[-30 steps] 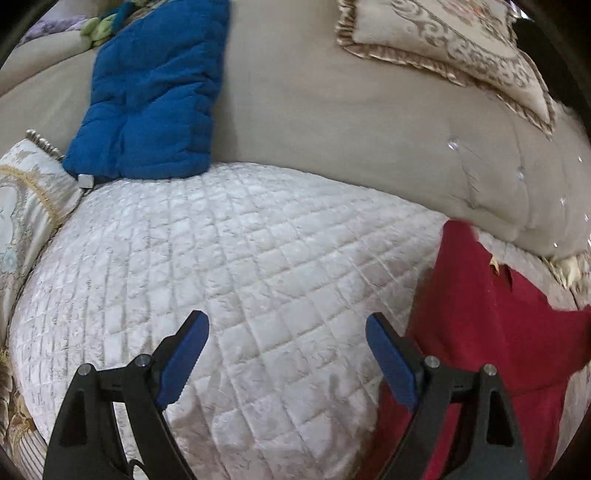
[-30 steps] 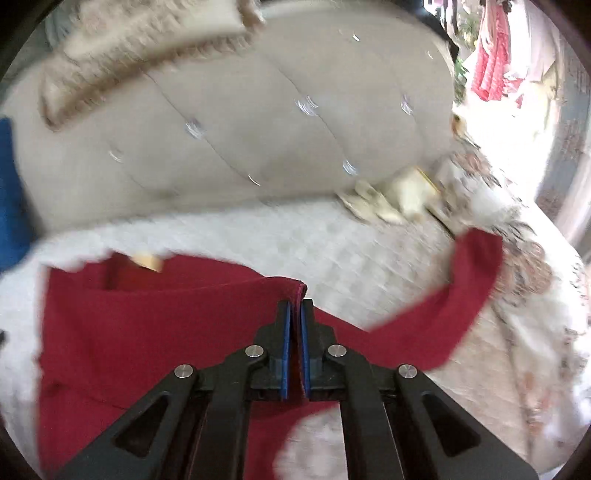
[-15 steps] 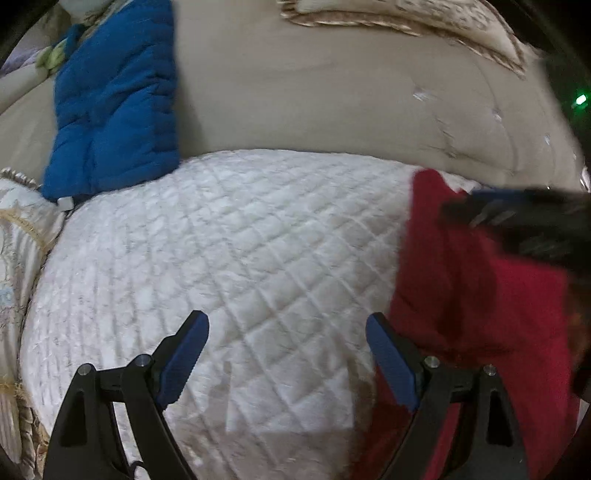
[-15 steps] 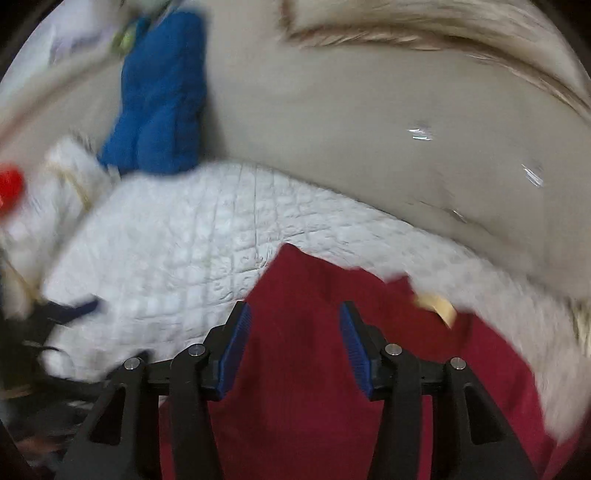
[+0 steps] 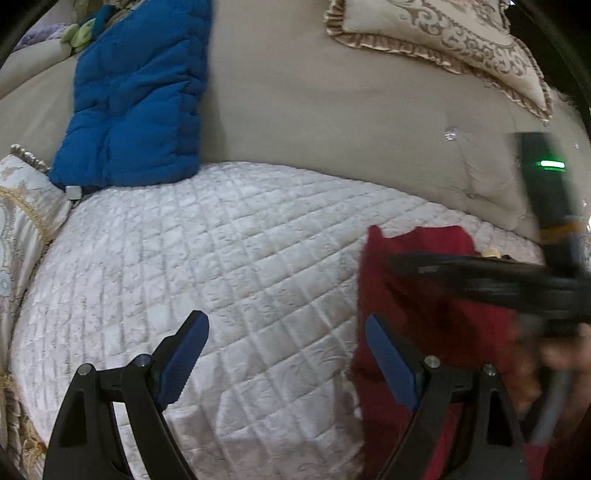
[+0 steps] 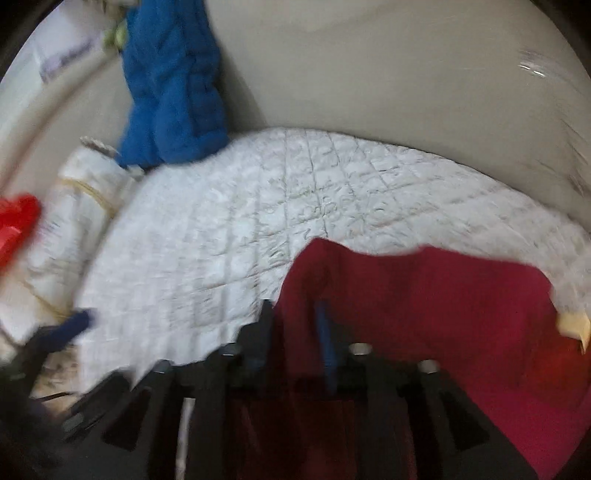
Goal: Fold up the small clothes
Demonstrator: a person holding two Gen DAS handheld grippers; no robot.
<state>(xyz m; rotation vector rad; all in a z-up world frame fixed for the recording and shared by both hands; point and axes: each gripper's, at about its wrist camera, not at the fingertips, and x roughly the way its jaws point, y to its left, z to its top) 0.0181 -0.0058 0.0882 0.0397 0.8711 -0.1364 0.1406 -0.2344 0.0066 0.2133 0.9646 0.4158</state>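
A dark red garment (image 5: 373,266) lies on the right part of the white quilted cover (image 5: 229,251). My left gripper (image 5: 286,321) stands wide open over the bare quilt, its right finger beside the garment's left edge. My right gripper (image 6: 293,308) is blurred and low over the red garment (image 6: 424,295). Its jaws are closing, with the garment's left edge between them and a narrow gap still showing. In the left wrist view the right gripper (image 5: 399,260) reaches in from the right above the cloth. A pale label (image 6: 572,325) shows at the garment's far right.
A blue padded jacket (image 5: 136,99) leans on the beige sofa back (image 5: 314,122) at the far left. A patterned cushion (image 5: 443,33) sits at the top right, and another cushion (image 5: 18,206) at the left edge. Something red (image 6: 14,221) shows at far left.
My right gripper let go of the red fold, swung left across the garment, and its jaws opened and then narrowed at the garment's left edge. The left gripper barely shifted.
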